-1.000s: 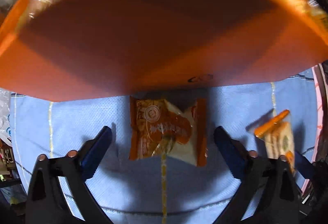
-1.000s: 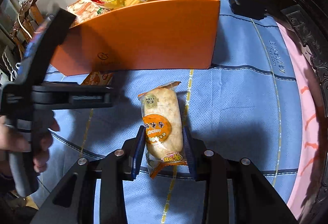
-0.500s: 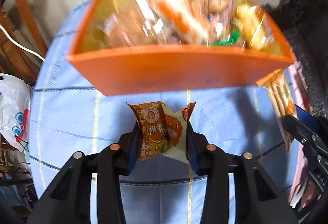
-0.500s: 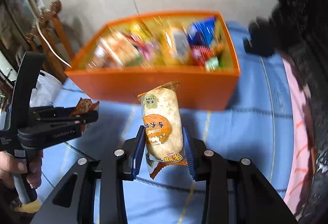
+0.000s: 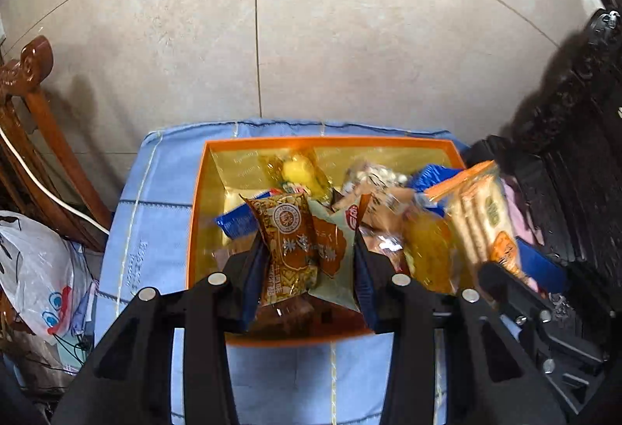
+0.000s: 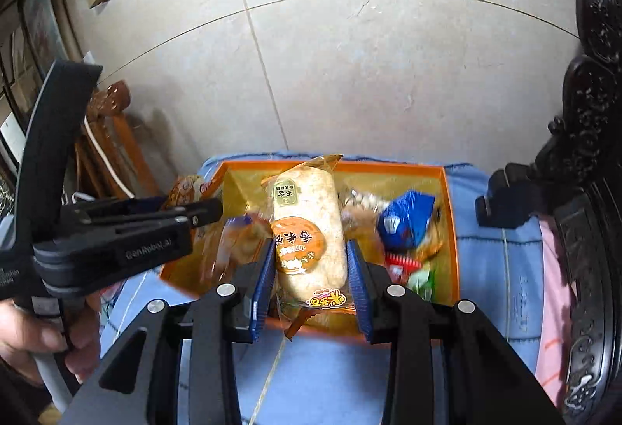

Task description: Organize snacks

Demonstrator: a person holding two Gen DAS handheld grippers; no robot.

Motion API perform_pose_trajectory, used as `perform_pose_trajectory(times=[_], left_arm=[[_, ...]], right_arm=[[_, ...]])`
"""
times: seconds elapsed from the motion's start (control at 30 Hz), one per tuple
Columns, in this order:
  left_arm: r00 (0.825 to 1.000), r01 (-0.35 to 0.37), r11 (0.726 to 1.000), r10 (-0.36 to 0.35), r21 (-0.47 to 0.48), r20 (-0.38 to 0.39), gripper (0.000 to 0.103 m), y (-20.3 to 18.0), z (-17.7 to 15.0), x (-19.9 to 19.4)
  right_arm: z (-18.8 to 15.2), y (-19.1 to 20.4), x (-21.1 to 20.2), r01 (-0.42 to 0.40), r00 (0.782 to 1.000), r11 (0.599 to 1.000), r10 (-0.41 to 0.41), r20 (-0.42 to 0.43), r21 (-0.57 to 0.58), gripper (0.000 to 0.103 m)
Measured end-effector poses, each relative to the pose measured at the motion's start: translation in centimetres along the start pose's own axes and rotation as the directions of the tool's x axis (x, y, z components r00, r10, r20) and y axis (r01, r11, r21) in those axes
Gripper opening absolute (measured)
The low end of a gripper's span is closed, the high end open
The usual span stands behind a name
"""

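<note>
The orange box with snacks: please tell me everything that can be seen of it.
The orange rectangular box, seemingly cardboard, has a shiny gold lining and no lid. It stands upright on the blue quilted cloth and is nearly full of wrapped snacks, among them a blue packet and a yellow one. Neither tongs touch it; both hold their packets above it.

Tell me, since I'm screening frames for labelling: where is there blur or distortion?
Left wrist: floor lines bow from fisheye; box contents and rice cracker pack smeared. Right wrist: same bowing; rice cracker pack sharp, snacks behind it in the orange box blurred.
</note>
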State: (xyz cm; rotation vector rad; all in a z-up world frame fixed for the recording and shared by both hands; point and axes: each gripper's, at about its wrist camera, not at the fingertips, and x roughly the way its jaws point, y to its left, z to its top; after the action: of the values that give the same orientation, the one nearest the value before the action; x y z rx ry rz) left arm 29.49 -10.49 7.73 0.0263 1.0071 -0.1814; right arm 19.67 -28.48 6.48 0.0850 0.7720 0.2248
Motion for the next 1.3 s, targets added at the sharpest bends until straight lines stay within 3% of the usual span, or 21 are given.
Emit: perform_pose_trajectory(times=[0.23,0.27,0.3,0.33,0.37,0.4,0.5,0.7,1.3], left_arm=[[0.999,-0.027,1.0,0.027,-0.002,-0.019,0.042,-0.2,1.1,2.6],[0.999,-0.036,0.999,0.036,-0.006,-0.025,0.049,-0.1,1.3,3.0],[0.998,-0.057,0.998,0.056,-0.011,-0.04,0.073,-0.2,1.5,3.8],[0.993,-0.104,0.995,0.103,-0.008,-0.064,0.088,-0.3,1.8,4.5],[0.986,-0.15,0.989,0.149,-0.006,-0.069,0.098,-0.3,1.9,4.8],[0.978,-0.203,0.979,0.203,0.007,-0.056,0.099,-0.3,2.0,4.9],[0.976,-0.211,0.976,0.213,0.05,-0.035,0.099,-0.4,1.3,4.5],[0.98,-0.191,0.98,0.193,0.062,-0.041,0.099,-0.9,0.1,3.3],[0.985,-0.172,0.984,0.171,0.05,0.037,0.099,-2.3,-4.3,-4.5]], right_arm=[[2.0,-0.4,2.6,0.034,0.999,0.999,-0.034,-0.005,-0.008,0.037],[2.2,-0.5,3.0,0.034,0.999,0.999,-0.034,-0.005,-0.006,0.037],[2.4,-0.5,3.3,0.032,0.999,0.999,-0.032,0.003,-0.001,0.039],[2.5,-0.6,3.7,0.029,0.999,1.0,-0.029,0.017,0.001,0.055],[2.4,-0.8,4.1,0.087,0.996,0.996,-0.088,0.018,0.01,0.065],[2.2,-0.9,4.2,0.107,0.994,0.994,-0.107,0.019,0.019,0.082],[0.8,-1.3,3.3,0.087,0.994,0.995,-0.09,0.07,0.042,0.09],[-1.3,-1.6,2.4,0.081,0.996,0.995,-0.083,0.026,0.059,0.09],[-4.0,0.3,-4.2,0.127,0.99,0.989,-0.131,0.051,0.075,0.09]])
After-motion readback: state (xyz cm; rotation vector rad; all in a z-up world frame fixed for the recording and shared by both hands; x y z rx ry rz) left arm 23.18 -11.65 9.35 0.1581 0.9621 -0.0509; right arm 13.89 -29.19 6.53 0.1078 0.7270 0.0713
